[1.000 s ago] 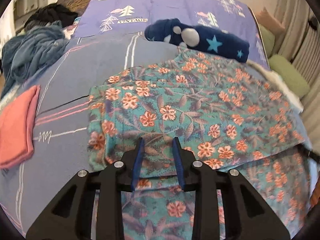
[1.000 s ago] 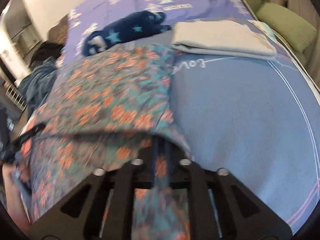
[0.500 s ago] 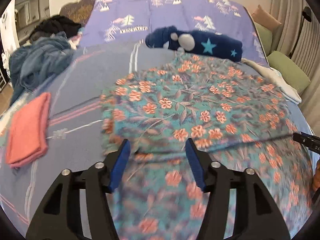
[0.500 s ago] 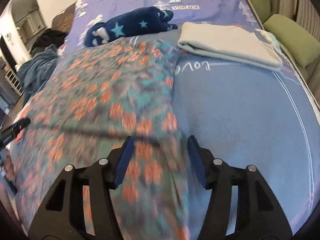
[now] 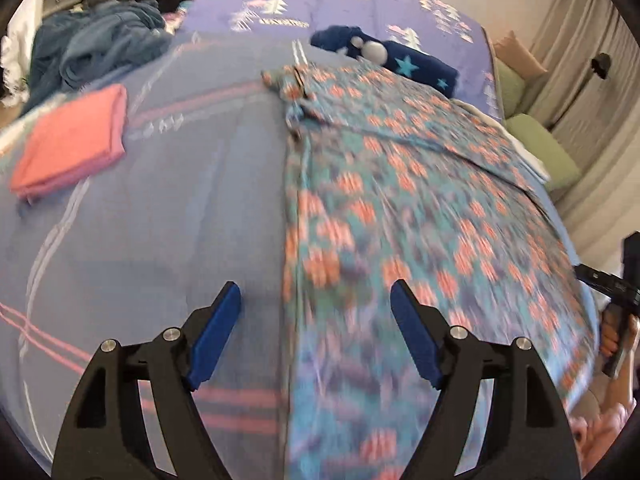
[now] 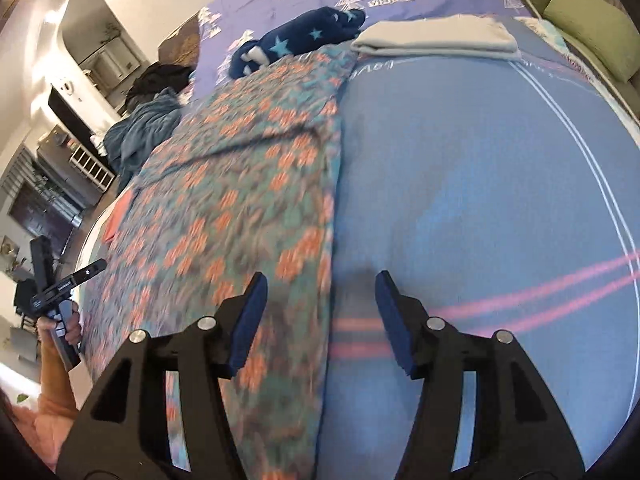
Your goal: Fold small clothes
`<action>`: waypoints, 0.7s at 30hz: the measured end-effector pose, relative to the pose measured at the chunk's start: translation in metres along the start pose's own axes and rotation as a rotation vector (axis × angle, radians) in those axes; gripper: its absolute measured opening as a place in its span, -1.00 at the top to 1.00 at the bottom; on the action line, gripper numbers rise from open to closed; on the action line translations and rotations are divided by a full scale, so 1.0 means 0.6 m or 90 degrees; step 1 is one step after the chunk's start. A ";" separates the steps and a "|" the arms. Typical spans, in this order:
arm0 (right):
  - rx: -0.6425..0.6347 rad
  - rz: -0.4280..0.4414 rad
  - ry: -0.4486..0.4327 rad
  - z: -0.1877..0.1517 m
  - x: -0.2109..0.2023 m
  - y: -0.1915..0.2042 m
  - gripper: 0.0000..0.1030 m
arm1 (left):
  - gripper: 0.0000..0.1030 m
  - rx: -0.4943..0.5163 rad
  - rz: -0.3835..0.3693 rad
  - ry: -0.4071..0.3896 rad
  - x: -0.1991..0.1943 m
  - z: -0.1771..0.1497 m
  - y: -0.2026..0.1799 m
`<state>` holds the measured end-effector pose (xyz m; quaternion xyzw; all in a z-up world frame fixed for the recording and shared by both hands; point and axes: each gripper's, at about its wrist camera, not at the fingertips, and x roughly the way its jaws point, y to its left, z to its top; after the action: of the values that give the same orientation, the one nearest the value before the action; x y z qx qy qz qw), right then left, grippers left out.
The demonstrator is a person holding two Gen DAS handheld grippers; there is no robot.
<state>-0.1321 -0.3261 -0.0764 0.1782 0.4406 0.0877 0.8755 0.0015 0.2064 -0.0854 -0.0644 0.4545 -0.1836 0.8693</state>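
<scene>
A teal floral garment [image 5: 420, 200] with orange blossoms is lying spread flat on the blue bed cover [image 5: 180, 208], folded over itself, its straight edges showing.

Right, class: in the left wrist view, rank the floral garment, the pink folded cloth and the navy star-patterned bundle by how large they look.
1. Floral garment
2. Pink folded cloth
3. Navy star-patterned bundle, though it lies farthest away, so its true size is unsure.

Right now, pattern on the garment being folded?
Teal with orange-pink flowers on the floral garment; clearest in the left wrist view.

Bare bedspread [image 5: 168, 216] lies open; pink folded cloth [image 5: 72, 144] (far left) intrudes.
</scene>
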 end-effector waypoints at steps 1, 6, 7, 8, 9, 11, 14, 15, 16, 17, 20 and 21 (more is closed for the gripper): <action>0.006 0.009 0.007 -0.010 -0.007 -0.001 -0.10 | -0.51 0.008 -0.003 0.003 -0.003 -0.007 -0.003; 0.021 0.044 0.023 -0.061 -0.042 -0.005 -0.02 | -0.51 0.056 -0.016 0.020 -0.027 -0.054 -0.015; 0.027 0.053 0.023 -0.080 -0.054 -0.008 -0.01 | -0.51 0.059 -0.016 0.021 -0.031 -0.060 -0.014; 0.033 0.065 0.020 -0.097 -0.065 -0.011 -0.01 | -0.51 0.060 -0.019 0.020 -0.037 -0.070 -0.013; 0.040 0.077 0.016 -0.113 -0.075 -0.014 -0.01 | -0.51 0.056 -0.025 0.019 -0.044 -0.080 -0.011; 0.052 0.098 0.009 -0.141 -0.092 -0.020 -0.01 | -0.51 0.047 -0.034 0.016 -0.055 -0.094 -0.005; 0.059 0.125 -0.002 -0.181 -0.113 -0.020 -0.01 | -0.51 0.043 -0.037 0.013 -0.077 -0.125 -0.002; 0.060 0.134 -0.002 -0.192 -0.117 -0.020 -0.01 | -0.51 0.043 -0.036 0.012 -0.084 -0.135 -0.002; 0.059 0.142 -0.001 -0.205 -0.122 -0.019 -0.01 | -0.51 0.042 -0.037 0.013 -0.089 -0.141 -0.001; 0.056 0.148 0.000 -0.213 -0.125 -0.017 -0.01 | -0.51 0.042 -0.039 0.013 -0.095 -0.148 -0.001; 0.060 0.180 0.005 -0.232 -0.127 -0.015 -0.01 | -0.51 0.040 -0.058 0.009 -0.111 -0.170 0.000; 0.062 0.189 0.006 -0.233 -0.125 -0.015 -0.01 | -0.51 0.043 -0.064 0.007 -0.114 -0.174 0.000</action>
<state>-0.2892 -0.3248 -0.1012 0.2836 0.4170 0.1956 0.8411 -0.1191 0.2380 -0.0933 -0.0568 0.4487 -0.2427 0.8582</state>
